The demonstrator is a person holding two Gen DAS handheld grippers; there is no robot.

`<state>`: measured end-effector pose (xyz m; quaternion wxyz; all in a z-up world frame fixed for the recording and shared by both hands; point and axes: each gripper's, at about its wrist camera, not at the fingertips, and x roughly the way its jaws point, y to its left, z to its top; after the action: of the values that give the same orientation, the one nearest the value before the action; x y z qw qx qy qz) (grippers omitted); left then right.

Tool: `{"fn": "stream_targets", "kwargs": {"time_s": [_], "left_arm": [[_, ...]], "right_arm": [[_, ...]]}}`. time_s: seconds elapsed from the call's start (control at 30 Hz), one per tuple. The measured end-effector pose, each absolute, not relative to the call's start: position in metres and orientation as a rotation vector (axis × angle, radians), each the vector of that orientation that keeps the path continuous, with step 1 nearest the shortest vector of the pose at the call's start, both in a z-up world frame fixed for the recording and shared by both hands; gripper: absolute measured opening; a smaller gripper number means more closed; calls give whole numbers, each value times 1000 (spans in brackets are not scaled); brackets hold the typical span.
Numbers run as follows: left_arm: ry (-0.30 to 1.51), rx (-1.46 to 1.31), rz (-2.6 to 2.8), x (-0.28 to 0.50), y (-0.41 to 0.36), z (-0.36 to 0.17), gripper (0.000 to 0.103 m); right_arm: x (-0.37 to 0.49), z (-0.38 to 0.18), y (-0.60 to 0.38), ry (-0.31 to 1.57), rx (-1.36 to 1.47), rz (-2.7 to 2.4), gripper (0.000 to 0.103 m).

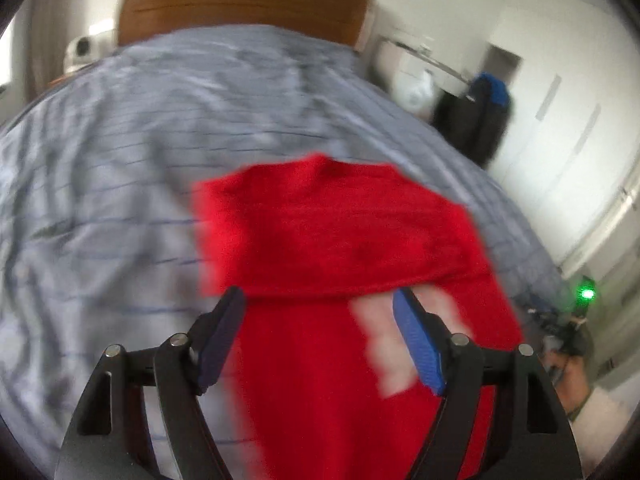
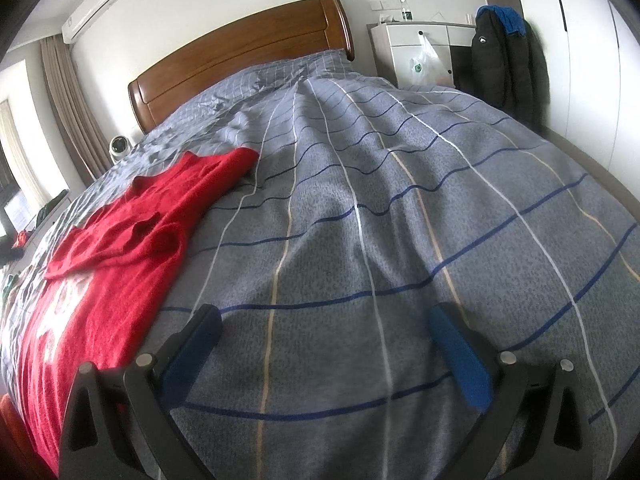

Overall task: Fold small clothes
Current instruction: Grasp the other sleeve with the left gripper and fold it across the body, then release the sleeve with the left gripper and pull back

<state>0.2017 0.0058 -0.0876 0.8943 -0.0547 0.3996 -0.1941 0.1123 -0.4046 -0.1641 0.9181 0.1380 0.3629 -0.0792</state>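
Left gripper (image 1: 320, 312) spread wide, blue ribbed pads, hovering over red knit sweater (image 1: 340, 240), fuzzy, upper part folded over, white print below. Right gripper (image 2: 326, 332) also wide apart, holding nothing, above grey checked duvet (image 2: 400, 220), sweater (image 2: 132, 240) lying flat off to its left. Curved wooden headboard (image 2: 248, 52) beyond, dark puffy jacket (image 2: 504, 56) hanging far right.

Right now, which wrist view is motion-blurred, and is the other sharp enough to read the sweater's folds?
Left wrist view: heavy motion blur smears the red sweater and bedspread. Right wrist view: sharp, soft daylight, sweater folds and bedspread stripes clear, only fisheye bending.
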Motion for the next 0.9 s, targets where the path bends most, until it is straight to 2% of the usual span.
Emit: {"fn": "stream_targets", "kwargs": {"time_s": [0.13,0.23,0.33,0.37,0.43,0.47,0.5,0.63,0.73,0.77,0.8,0.83,0.87,0.9], "left_arm": [[929,-102,-436,204,29,-114,72],[963,50,-508,209,-5,-134,72],[926,135,-406,230,-29,-149,64],[905,112,-324,241,-28,-153,57],[889,-5,-196,256,-11,-161,16],[899,-88,-176,259,0,-166,9],[898,-203,-177,259,13,-172,9],[868,-161,-171,244,6,-174,9],[886,-167,-191,233,10,-170,16],[894,-182,-201,231,15,-170,26],[901,-194,-212,227,19,-170,40],[906,-201,-223,222,24,-168,48],[907,-197,-227,213,28,-164,63],[903,-189,-228,209,30,-161,71]], "right_arm": [[110,-164,-403,741,280,-165,103],[110,-164,-402,741,277,-167,103],[111,-164,-402,746,273,-169,103],[111,-164,-402,748,274,-169,103],[111,-164,-402,751,273,-169,103],[112,-164,-402,752,271,-170,103],[112,-164,-402,752,271,-170,103],[112,-164,-401,749,271,-170,103],[112,-165,-401,746,269,-170,103],[112,-165,-401,746,269,-169,103],[112,-165,-401,746,270,-169,103],[112,-165,-401,746,270,-169,103],[112,-165,-401,745,271,-168,103],[112,-165,-401,744,272,-168,103]]}}
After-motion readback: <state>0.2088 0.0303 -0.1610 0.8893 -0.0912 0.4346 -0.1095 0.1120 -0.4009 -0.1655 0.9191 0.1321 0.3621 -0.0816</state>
